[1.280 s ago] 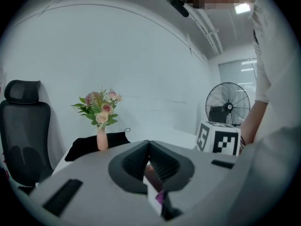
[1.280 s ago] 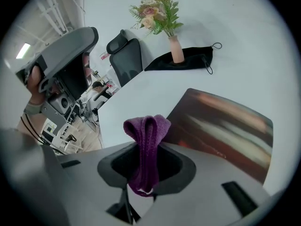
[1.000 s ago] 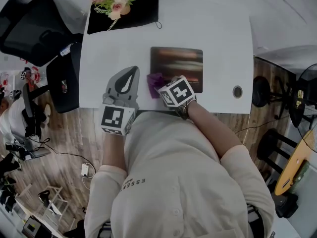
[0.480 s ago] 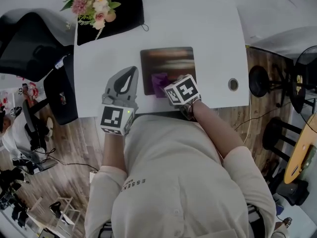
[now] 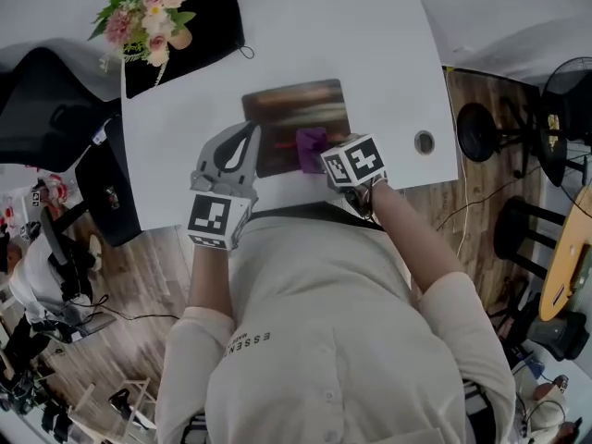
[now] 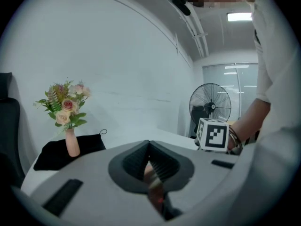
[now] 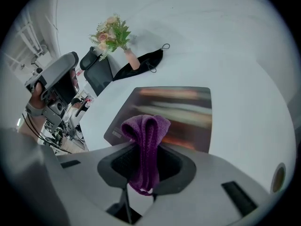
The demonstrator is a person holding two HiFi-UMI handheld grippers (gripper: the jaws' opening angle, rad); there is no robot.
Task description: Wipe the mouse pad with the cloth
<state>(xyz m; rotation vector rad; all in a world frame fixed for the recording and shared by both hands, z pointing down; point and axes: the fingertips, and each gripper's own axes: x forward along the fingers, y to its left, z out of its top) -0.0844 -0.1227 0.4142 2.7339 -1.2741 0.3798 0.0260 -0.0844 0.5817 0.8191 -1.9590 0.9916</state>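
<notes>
The mouse pad (image 5: 296,118), dark with streaky reddish print, lies on the white table (image 5: 388,54) near its front edge. A purple cloth (image 5: 312,146) rests on the pad's near right part, and my right gripper (image 5: 326,155) is shut on it. In the right gripper view the cloth (image 7: 146,131) folds up out of the jaws of the right gripper (image 7: 146,149), over the mouse pad (image 7: 178,112). My left gripper (image 5: 244,137) is shut with nothing in it, its tip over the pad's left edge. In its own view the left gripper (image 6: 149,147) shows closed jaws.
A vase of flowers (image 5: 139,21) stands on a black mat (image 5: 199,35) at the table's far left corner. A cable hole (image 5: 424,141) sits right of the pad. A black office chair (image 5: 46,109) is at the left, a floor fan (image 5: 564,91) at the right.
My right gripper has dragged the cloth from the pad's left edge rightwards across the pad. My left gripper, earlier left of the pad, now reaches its left edge.
</notes>
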